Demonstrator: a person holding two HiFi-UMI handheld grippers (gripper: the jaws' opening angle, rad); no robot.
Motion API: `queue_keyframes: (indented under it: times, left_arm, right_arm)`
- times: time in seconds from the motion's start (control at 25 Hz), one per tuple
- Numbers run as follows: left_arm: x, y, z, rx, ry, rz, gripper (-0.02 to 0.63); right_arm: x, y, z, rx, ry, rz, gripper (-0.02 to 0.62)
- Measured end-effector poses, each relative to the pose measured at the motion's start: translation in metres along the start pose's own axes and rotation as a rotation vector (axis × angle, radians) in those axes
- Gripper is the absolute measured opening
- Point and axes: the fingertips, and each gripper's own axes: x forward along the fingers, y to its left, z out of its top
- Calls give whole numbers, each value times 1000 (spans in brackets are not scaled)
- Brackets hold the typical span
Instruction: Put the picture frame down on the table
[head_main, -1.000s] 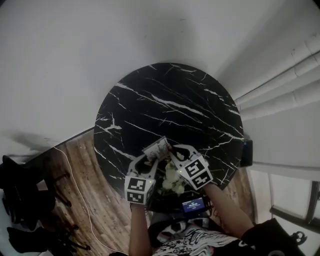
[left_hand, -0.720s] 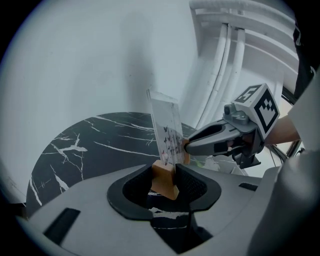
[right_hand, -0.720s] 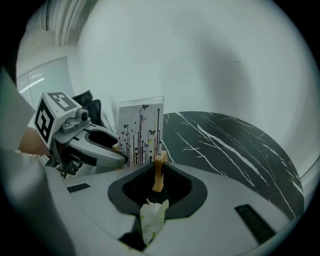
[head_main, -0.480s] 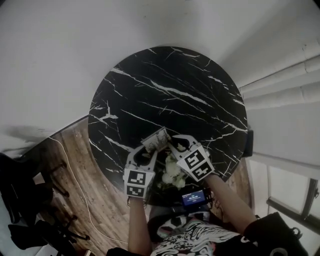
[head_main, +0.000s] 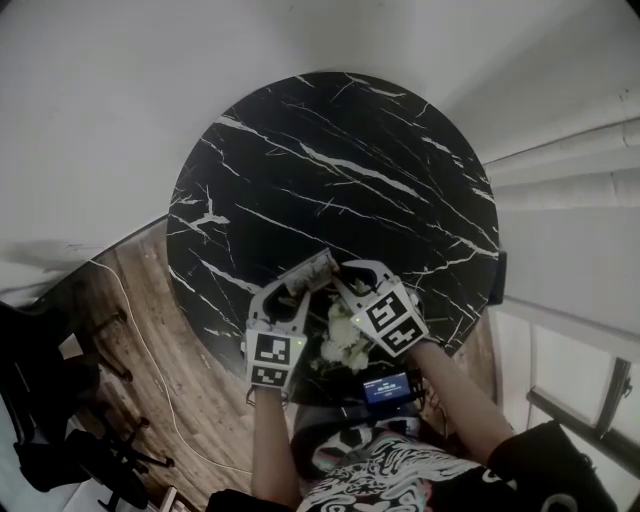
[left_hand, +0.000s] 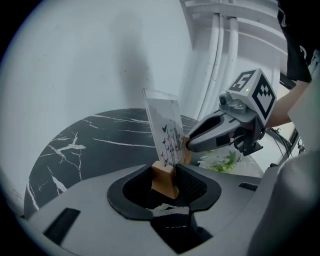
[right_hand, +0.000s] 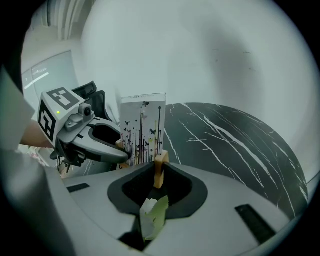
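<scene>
Since a second ago both grippers have sunk toward the round black marble table (head_main: 300, 150), carrying the picture frame (head_main: 310, 273) down with them over its near side. Whether the frame touches the top yet cannot be told from any view. The left gripper (head_main: 292, 296) has its jaws clamped on one wooden foot (left_hand: 164, 180) of the frame, and the right gripper (head_main: 345, 283) is clamped on the other wooden foot (right_hand: 160, 170), so the clear printed panel stands between the two. White flowers (head_main: 345, 345) lie just behind the grippers at the table's near edge. The likely risk is uneven lowering: if one foot lands first or the grippers twist against each other, the panel could be levered out of its feet, or tip over on release.
</scene>
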Motion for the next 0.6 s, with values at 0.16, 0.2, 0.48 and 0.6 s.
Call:
queue_keyframes:
  times: [0.16,0.2,0.48,0.6]
  left_arm:
    - [0,0,-1,3,-19,-4,160]
    - [0,0,-1,7,-25,-8,160]
    - [2,-6,-9,65,0,1,160]
    - [3,-7,-13,77,17,8,161]
  right_arm:
    - [0,1,0,13,2,19,51]
    - [-1,1,-2,25,5,29,51]
    - [-2,4,-10,3,42,35,51]
    - [-2,5,-13,2,54,28,51]
